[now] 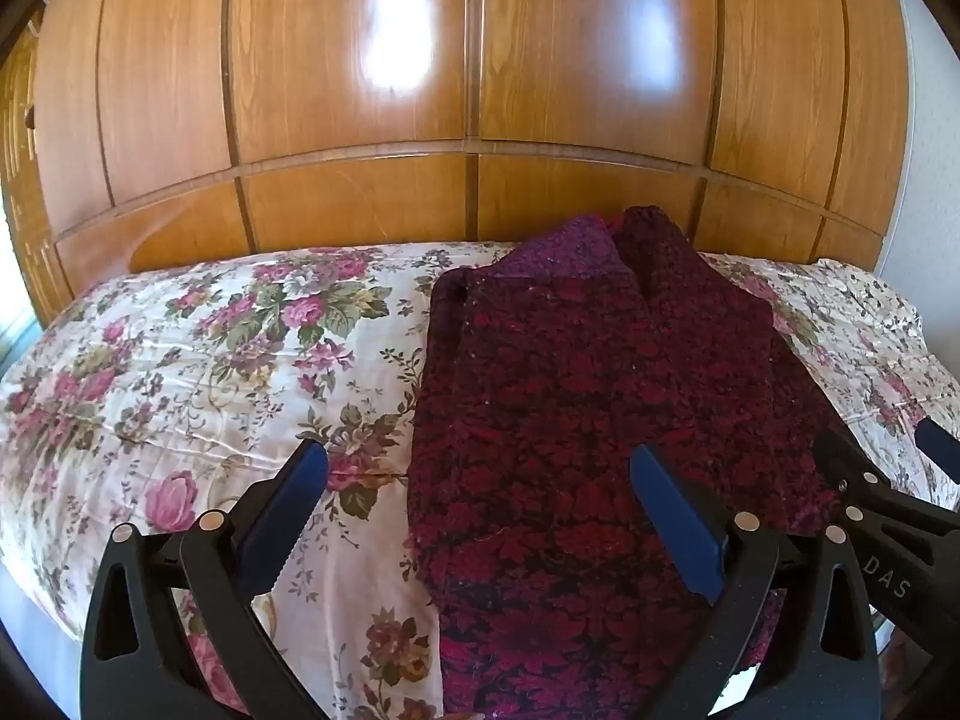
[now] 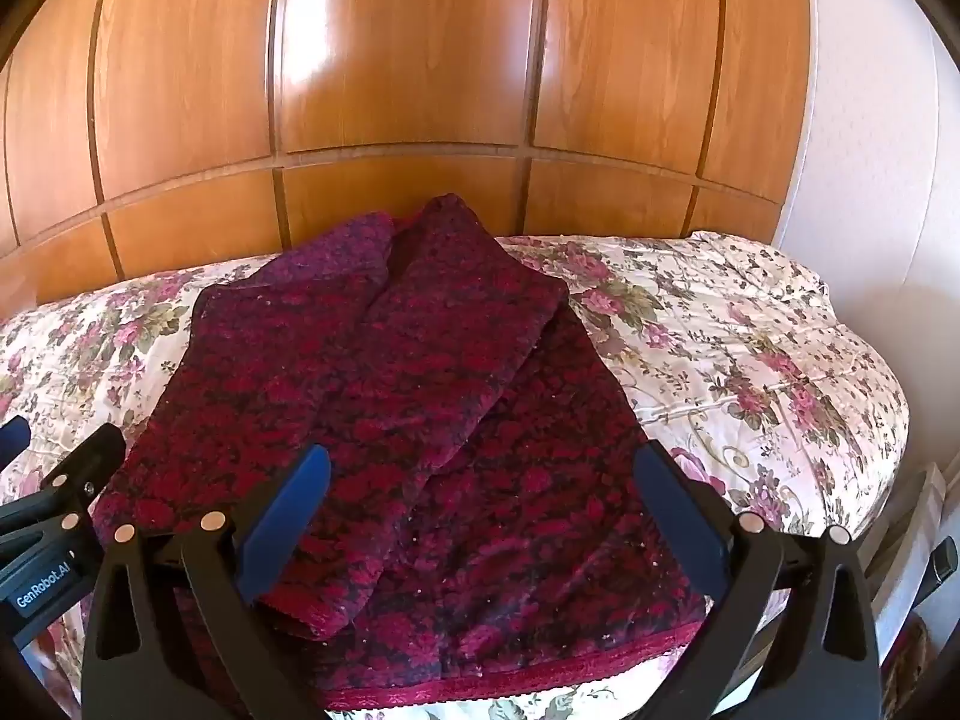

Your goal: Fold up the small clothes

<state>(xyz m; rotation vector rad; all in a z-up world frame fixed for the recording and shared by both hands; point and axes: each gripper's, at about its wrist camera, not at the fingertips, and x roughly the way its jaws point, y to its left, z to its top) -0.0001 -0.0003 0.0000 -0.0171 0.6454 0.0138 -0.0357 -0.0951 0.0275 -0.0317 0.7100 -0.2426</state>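
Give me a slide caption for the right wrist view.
Open right claw poised over a dark red patterned garment partly folded on a floral bedspread.

Left wrist view: the scene is seen from low over the near edge of the bed (image 1: 180,372), looking forward along the left tongs (image 1: 480,516) toward the wooden wall (image 1: 360,120). The dark red cloth (image 1: 588,390) is seen close, to the right of the middle.

Right wrist view: the bed (image 2: 750,348) is seen from the same low, near place, a bit further right, facing the same way along the right tongs (image 2: 480,516).

Shared part: the cloth (image 2: 390,390), the flowered bed cover and the wooden wall (image 2: 390,60) are seen in both. The other tongs are caught at each view's side edge.
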